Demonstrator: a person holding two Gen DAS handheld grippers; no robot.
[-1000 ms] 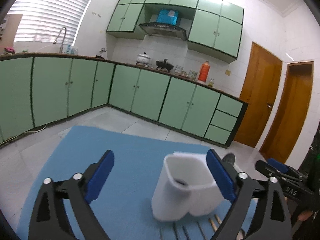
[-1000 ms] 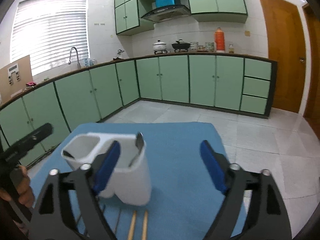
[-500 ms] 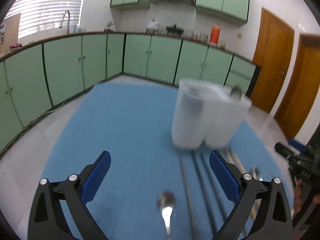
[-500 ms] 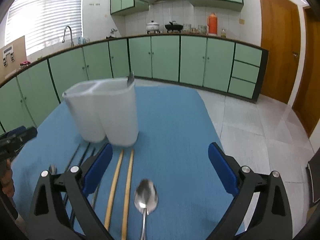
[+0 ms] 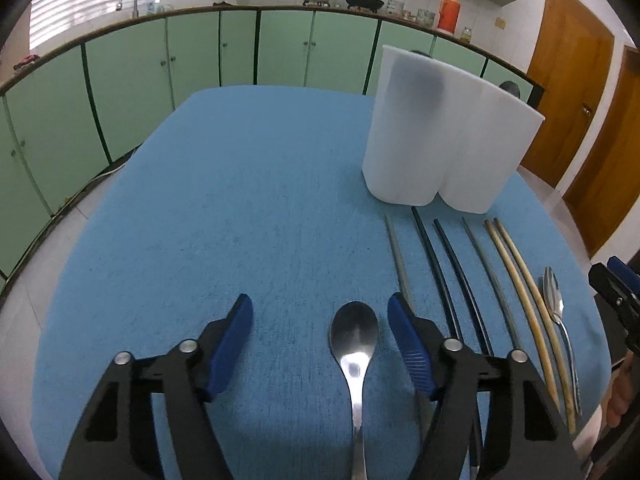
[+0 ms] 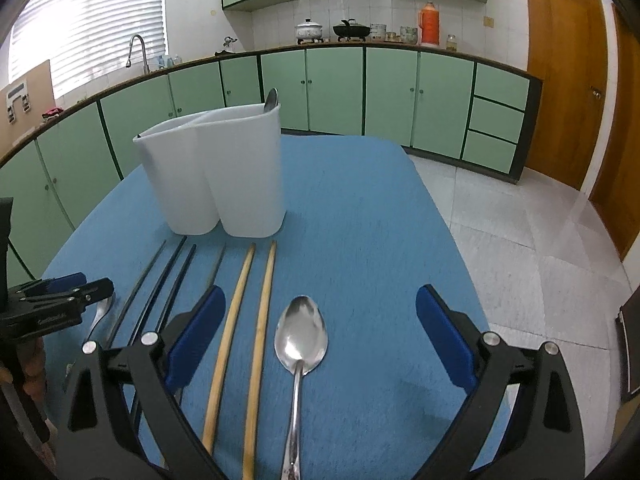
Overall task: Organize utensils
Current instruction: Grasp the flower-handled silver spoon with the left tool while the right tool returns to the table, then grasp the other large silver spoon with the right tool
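Your left gripper (image 5: 320,314): jaws just narrowed, round-bowled spoon (image 5: 354,334) between them, untouched. Your right gripper (image 6: 320,314): jaws wide around an oval spoon (image 6: 301,334), also untouched. Only the right view shows the white holder's (image 6: 224,168) two compartments, one spoon handle (image 6: 271,100) protruding. Chopsticks (image 6: 240,320) lie between the spoons. Lettering on the left gripper is unreadable.

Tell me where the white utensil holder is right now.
The white utensil holder stands upright on the blue mat, toward its far end, just beyond the tips of the chopsticks.
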